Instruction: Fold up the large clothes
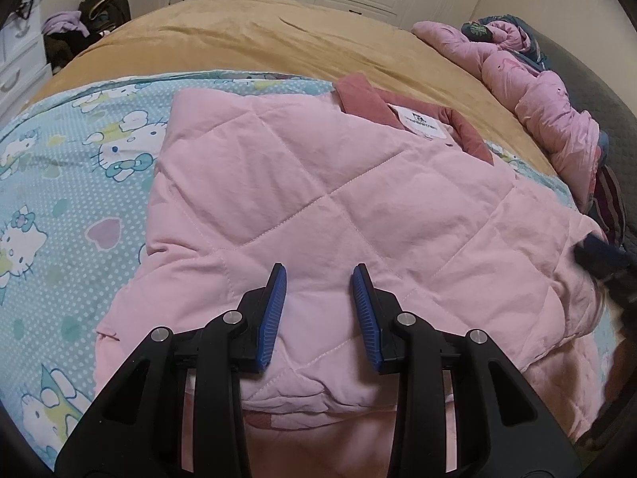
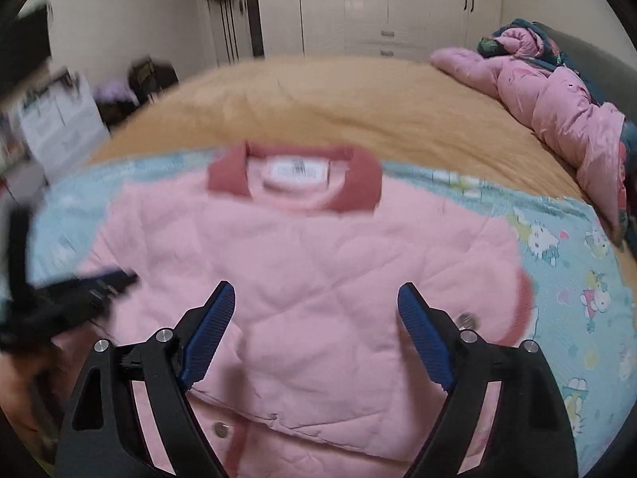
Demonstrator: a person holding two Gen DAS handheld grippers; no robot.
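Note:
A pink quilted jacket [image 1: 318,183] with a darker pink collar [image 1: 358,95] and a white label lies collar-far on a blue cartoon-cat sheet [image 1: 71,183]. My left gripper [image 1: 320,269] is at the jacket's near edge, its blue pads narrowly apart with a thick fold of pink fabric pinched between them. In the right wrist view the jacket [image 2: 318,247] fills the middle. My right gripper [image 2: 314,286] stands wide open above it with nothing gripped. The left gripper [image 2: 119,279] shows blurred at the jacket's left edge, and the right gripper [image 1: 593,251] shows blurred at its right edge.
The sheet lies on a tan bedspread [image 1: 258,36]. A heap of pink padded clothes [image 1: 549,111] lines the bed's right side against a dark headboard [image 2: 589,51]. White wardrobes [image 2: 358,8] stand behind, with white drawers [image 1: 20,59] and a dark bag [image 1: 103,8] at the left.

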